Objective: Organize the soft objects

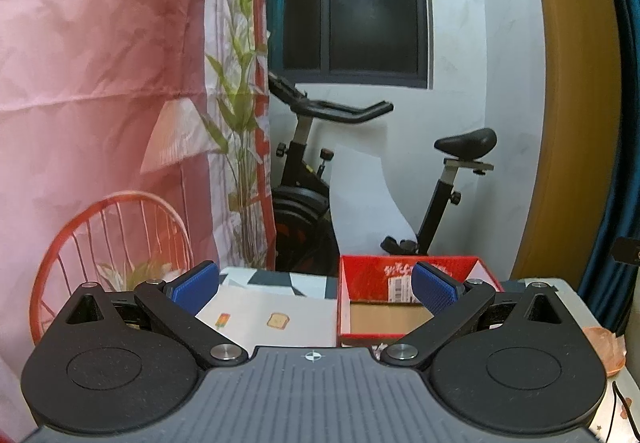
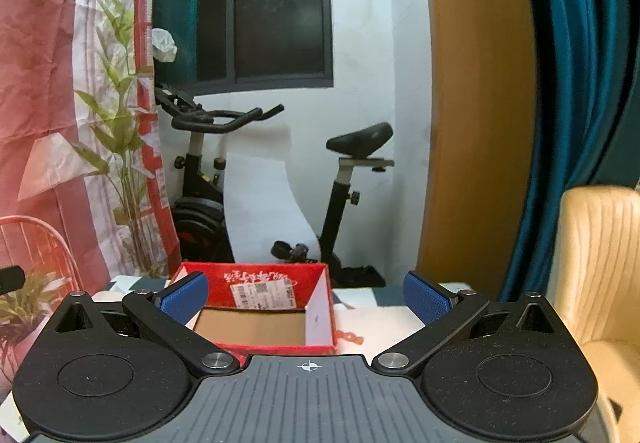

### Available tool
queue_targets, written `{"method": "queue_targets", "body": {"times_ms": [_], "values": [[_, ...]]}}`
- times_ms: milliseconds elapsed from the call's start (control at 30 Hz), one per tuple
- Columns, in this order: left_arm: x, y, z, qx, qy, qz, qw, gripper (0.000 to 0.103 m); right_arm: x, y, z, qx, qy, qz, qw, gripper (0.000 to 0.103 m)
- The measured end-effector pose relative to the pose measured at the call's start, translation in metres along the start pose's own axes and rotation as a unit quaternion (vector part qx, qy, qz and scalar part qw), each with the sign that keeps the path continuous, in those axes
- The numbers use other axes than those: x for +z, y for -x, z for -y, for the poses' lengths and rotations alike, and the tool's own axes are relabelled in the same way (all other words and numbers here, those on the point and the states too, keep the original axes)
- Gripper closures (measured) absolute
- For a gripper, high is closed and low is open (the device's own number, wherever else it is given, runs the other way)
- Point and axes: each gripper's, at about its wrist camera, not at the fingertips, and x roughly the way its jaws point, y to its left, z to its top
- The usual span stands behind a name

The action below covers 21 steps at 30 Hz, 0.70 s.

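Observation:
A red cardboard box [image 1: 404, 275] with a brown floor and a shipping label stands open on the table; nothing shows inside it. In the right wrist view the same box [image 2: 320, 319] sits straight ahead, between the fingers. My left gripper [image 1: 316, 289] is open, its blue pads wide apart with nothing between them, the box ahead to the right. My right gripper [image 2: 306, 295] is open too and holds nothing. A peach-coloured crumpled soft thing [image 1: 606, 343] lies at the table's right edge in the left wrist view. A small orange item [image 2: 350, 337] lies just right of the box.
The table [image 1: 276, 319] carries a white sheet with small pictures. An orange wire chair [image 1: 116, 243] stands at the left, a cream chair [image 2: 600, 263] at the right. An exercise bike [image 2: 224, 179], a pink patterned curtain [image 1: 80, 83] and a teal curtain [image 2: 560, 83] stand behind.

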Motion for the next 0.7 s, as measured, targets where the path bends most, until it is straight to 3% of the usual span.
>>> {"method": "queue_targets", "body": {"times_ms": [367,700], "values": [[-0.032,-0.060,-0.004,0.017,-0.012,-0.079,0.9967,0.000,-0.040,-0.069,0.012,0.012,-0.032,-0.067,0.997,0.000],[-0.071,-0.105,-0.005,0.017,-0.032,-0.137,0.9899,0.000,-0.077,-0.116,0.013,0.030,-0.031,-0.098,0.994,0.000]]}}
